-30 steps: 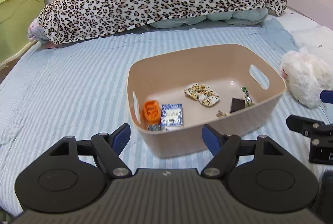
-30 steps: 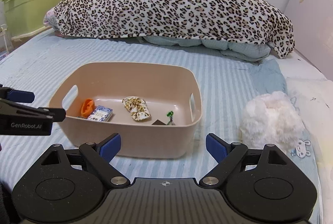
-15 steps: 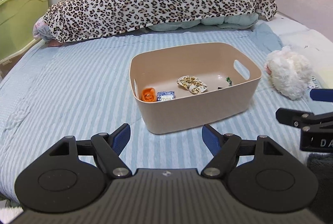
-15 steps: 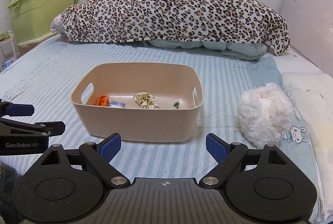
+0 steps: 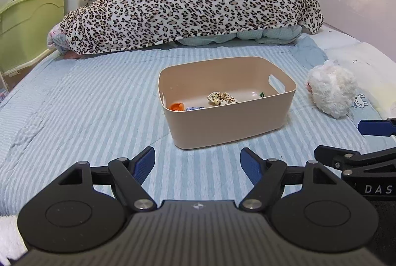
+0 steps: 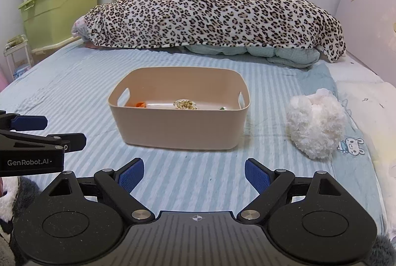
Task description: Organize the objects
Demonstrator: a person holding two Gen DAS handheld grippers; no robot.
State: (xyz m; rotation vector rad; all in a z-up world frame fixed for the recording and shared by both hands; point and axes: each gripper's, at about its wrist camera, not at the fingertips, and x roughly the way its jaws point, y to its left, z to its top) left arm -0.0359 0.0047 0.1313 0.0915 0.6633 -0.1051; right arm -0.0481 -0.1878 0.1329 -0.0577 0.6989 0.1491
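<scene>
A beige plastic bin [image 5: 232,122] [image 6: 180,127] stands on the striped bed. Inside it lie an orange item [image 5: 176,106], a blue packet [image 5: 194,108], a leopard-print scrunchie [image 5: 221,98] [image 6: 185,104] and a small green item [image 5: 261,94]. My left gripper [image 5: 198,163] is open and empty, well short of the bin. My right gripper [image 6: 194,174] is open and empty, also short of the bin. Each gripper shows at the edge of the other's view.
A white fluffy plush [image 5: 331,90] [image 6: 315,122] lies on the bed right of the bin. A leopard-print blanket [image 5: 188,9] is heaped at the far end. Green and cream storage boxes [image 6: 57,4] stand at the left. A pillow [image 6: 371,102] lies at the right.
Both grippers have drawn back from the bin and lowered, so the bin looks smaller and farther. Both stay open and empty. The bin's contents have not moved.
</scene>
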